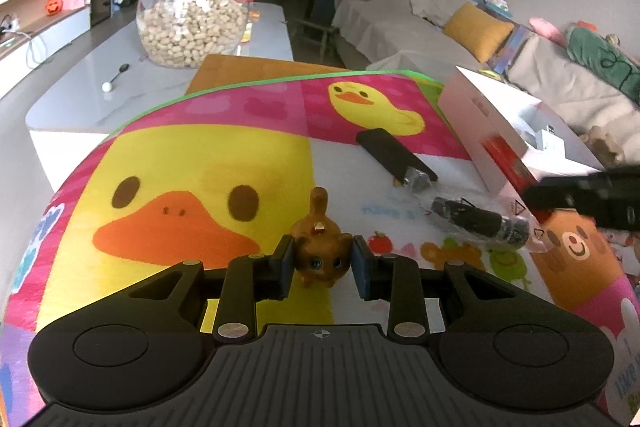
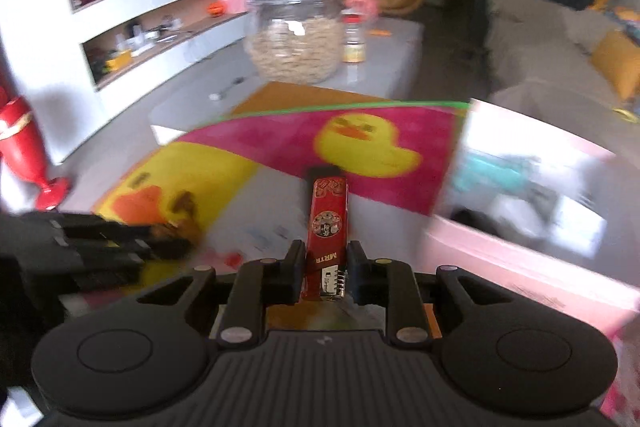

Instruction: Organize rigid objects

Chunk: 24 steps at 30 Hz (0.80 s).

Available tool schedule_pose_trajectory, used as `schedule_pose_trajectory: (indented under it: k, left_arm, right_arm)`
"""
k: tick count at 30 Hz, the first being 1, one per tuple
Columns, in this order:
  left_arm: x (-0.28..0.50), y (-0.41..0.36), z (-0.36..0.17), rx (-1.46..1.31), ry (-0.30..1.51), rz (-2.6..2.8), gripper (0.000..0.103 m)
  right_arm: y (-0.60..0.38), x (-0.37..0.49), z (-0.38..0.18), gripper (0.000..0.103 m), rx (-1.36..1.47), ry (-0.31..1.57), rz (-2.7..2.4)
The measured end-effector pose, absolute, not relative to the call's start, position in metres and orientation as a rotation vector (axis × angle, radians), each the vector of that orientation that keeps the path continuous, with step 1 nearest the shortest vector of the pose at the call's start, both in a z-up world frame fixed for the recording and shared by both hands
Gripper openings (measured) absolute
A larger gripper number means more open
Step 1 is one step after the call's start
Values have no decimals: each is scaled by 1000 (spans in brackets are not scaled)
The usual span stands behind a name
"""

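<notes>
Left gripper (image 1: 323, 259) is pinching a small brown plastic cat figurine (image 1: 318, 243) just above the colourful duck-print play mat (image 1: 180, 163); right gripper (image 2: 323, 263) clamps a slim red rectangular lighter (image 2: 327, 227), near the open white cardboard box (image 2: 532, 187).

The left gripper (image 1: 320, 259) points forward and down over the mat (image 1: 200, 155), its jaws drawn in close and pressing on either side of a small brown cat figure (image 1: 318, 247), which sits upright between the blue pads (image 1: 289, 263) with its face toward the camera. The right gripper (image 2: 323, 267) also tilts downward, its jaws clamped on the lower end of a slim red lighter (image 2: 329, 223) that sticks straight out ahead between them. In the left view the right gripper shows as a dark block at the right edge; in the right view the left gripper lies low at the left, blurred.
</notes>
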State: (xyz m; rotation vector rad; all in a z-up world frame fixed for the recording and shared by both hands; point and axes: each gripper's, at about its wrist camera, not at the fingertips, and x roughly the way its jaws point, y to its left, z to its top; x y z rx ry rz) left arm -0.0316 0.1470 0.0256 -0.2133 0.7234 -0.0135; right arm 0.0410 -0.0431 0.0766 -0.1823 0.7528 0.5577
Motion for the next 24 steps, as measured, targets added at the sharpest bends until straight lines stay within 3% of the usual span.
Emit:
schedule_pose_trajectory:
  k: [13, 15, 17, 24]
  left_arm:
    - [-18, 71, 28, -93, 769, -160, 34]
    - [-15, 62, 28, -82, 776, -175, 34]
    - [-14, 53, 28, -76, 781, -196, 33]
    - [-9, 39, 20, -82, 822, -219, 34]
  right_arm:
    - [-134, 7, 40, 23, -125, 808, 428]
    - [-134, 4, 38, 29, -142, 789, 424]
    - [-134, -2, 35, 45, -181, 764, 411]
    - [-148, -13, 21, 51, -350, 699, 227]
